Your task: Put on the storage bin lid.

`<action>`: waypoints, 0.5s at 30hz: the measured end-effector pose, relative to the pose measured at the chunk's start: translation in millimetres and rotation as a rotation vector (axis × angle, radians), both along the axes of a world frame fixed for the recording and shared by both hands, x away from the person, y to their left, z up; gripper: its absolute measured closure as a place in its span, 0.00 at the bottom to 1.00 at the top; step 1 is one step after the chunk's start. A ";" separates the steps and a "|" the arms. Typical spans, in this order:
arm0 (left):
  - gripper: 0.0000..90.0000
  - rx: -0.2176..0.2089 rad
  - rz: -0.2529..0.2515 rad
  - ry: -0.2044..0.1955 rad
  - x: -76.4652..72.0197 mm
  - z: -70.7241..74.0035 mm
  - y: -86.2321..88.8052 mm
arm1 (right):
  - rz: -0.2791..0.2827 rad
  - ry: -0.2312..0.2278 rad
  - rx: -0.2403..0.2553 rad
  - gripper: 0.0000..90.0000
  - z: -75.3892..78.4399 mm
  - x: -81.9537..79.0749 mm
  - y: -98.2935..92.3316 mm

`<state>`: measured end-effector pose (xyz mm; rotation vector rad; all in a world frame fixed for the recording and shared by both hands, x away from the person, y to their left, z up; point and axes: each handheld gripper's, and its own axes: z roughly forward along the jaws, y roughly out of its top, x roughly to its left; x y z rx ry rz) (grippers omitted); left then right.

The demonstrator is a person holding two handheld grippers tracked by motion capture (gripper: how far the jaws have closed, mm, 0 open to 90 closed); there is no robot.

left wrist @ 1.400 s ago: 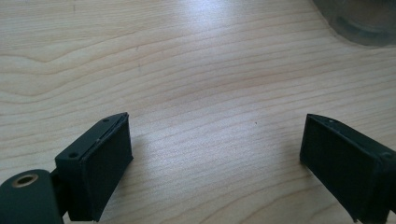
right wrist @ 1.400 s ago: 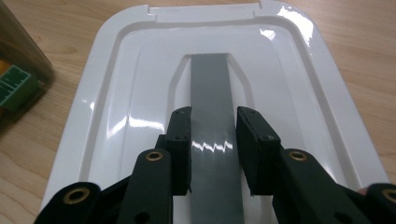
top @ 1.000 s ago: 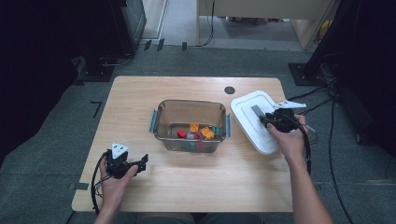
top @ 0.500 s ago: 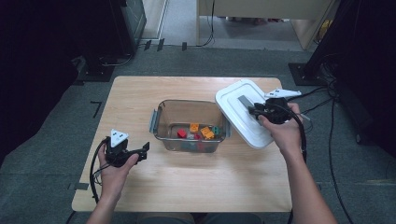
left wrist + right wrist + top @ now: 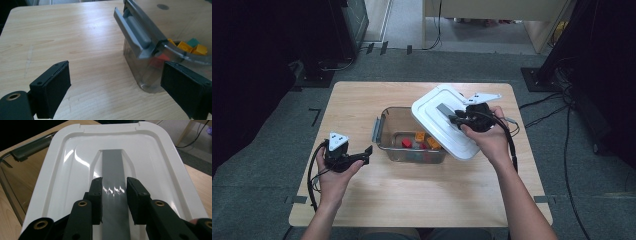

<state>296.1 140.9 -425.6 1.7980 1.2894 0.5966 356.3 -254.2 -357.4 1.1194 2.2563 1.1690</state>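
A clear plastic container stands mid-table with several coloured blocks inside. My right gripper is shut on the grey handle of the white lid. It holds the lid tilted in the air over the container's right half. In the right gripper view the jaws of the right gripper clamp both sides of the handle on the lid. My left gripper hovers open just left of the container, with nothing between the jaws of the left gripper. Yellow, green and red blocks show through the rim.
A grey latch sticks out from the container's left end, close to my left gripper. A small dark hole marks the table's far side. Cables run off the table's right edge. Bare wood lies in front of the container.
The right gripper has carried the lid leftward and up, from the table right of the container to above its right half. The left gripper has risen slightly and stayed open.
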 end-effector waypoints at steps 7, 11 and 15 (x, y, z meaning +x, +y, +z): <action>0.10 -0.029 -0.028 0.003 3.9 1.7 -1.9 | 0.041 -0.001 -0.006 0.76 -1.0 -0.7 20.2; 0.10 -0.031 -0.038 -0.024 2.4 7.4 -4.8 | 0.058 0.005 -0.019 0.76 -1.9 1.0 29.4; 0.10 -0.013 -0.044 -0.030 4.6 6.8 -8.1 | 0.072 0.008 -0.029 0.76 -3.7 3.3 38.6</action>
